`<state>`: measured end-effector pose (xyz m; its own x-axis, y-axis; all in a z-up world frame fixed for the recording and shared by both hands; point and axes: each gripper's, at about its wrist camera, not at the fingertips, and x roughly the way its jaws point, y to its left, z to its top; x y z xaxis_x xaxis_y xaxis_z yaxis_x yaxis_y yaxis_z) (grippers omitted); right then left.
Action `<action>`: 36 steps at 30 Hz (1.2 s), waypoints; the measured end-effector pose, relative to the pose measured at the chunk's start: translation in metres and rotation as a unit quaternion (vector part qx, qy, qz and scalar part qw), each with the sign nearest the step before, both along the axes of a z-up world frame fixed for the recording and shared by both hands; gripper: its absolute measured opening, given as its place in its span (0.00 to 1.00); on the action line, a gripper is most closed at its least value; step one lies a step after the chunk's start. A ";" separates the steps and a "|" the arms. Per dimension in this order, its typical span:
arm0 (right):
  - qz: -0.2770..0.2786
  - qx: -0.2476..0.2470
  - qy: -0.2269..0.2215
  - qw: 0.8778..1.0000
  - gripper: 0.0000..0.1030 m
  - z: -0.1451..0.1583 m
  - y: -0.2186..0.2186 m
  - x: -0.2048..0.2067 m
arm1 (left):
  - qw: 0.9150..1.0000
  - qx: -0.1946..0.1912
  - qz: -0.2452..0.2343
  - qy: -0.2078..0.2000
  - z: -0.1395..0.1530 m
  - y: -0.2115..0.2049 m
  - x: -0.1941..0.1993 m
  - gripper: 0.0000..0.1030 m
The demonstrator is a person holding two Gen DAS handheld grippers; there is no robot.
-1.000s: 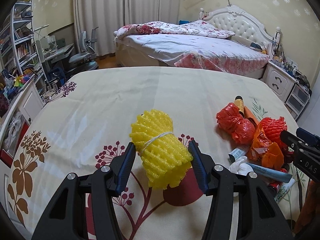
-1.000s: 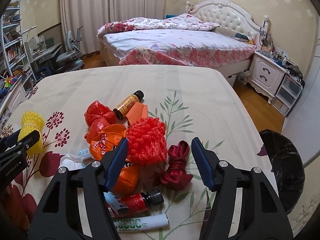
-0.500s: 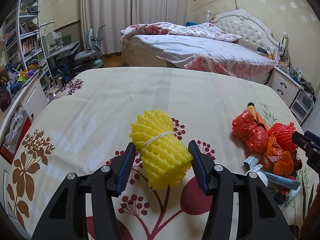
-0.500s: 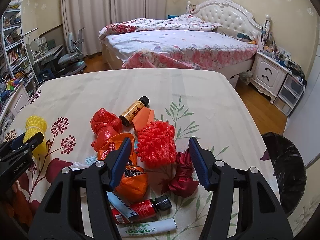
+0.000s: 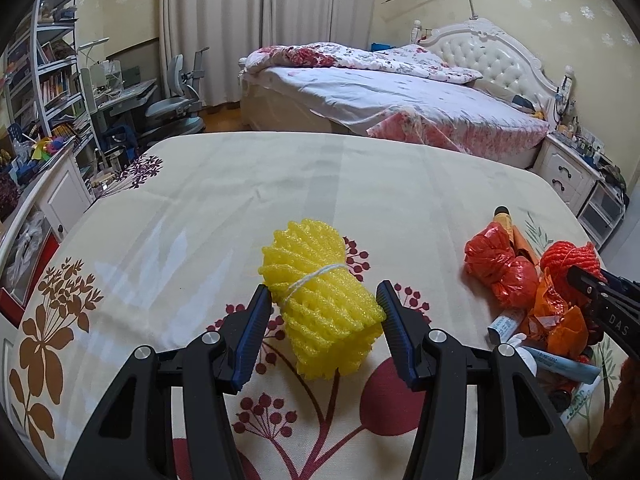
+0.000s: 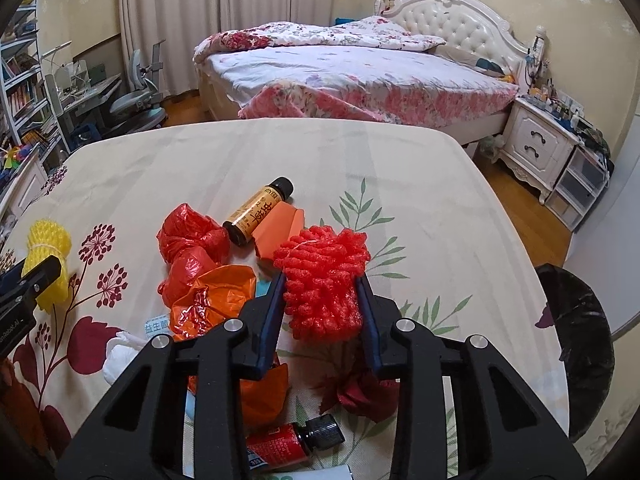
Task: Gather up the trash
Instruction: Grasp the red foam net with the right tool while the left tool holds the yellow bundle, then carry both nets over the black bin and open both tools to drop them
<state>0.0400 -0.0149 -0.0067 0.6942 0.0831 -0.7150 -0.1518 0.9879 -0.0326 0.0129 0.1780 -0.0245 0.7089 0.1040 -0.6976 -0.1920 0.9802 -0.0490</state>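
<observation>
The left gripper (image 5: pixel 324 308) is clenching its jaws on a bright yellow roll of foam netting tied with white string (image 5: pixel 320 304), holding it above the desk (image 5: pixel 280 184) with the cream floral cloth. The right gripper (image 6: pixel 322 300) is grasping a red roll of foam netting (image 6: pixel 320 276); its jaws have just been closing, and both pads are now pressing into its sides. The rest of the trash is lying on the cloth around it: a crumpled red plastic bag (image 6: pixel 188 240) at ten o'clock of the red roll, a small brown bottle with a yellow label (image 6: pixel 256 212) at eleven o'clock, a crumpled orange wrapper (image 6: pixel 212 304) at nine o'clock, and a small red bottle with a black cap (image 6: pixel 296 440) at six o'clock
</observation>
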 end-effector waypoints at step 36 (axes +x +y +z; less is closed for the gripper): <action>-0.293 -0.015 -0.067 0.954 0.32 0.003 -0.254 -0.070 | 0.943 0.000 -0.327 -0.063 0.031 -0.302 0.017 0.53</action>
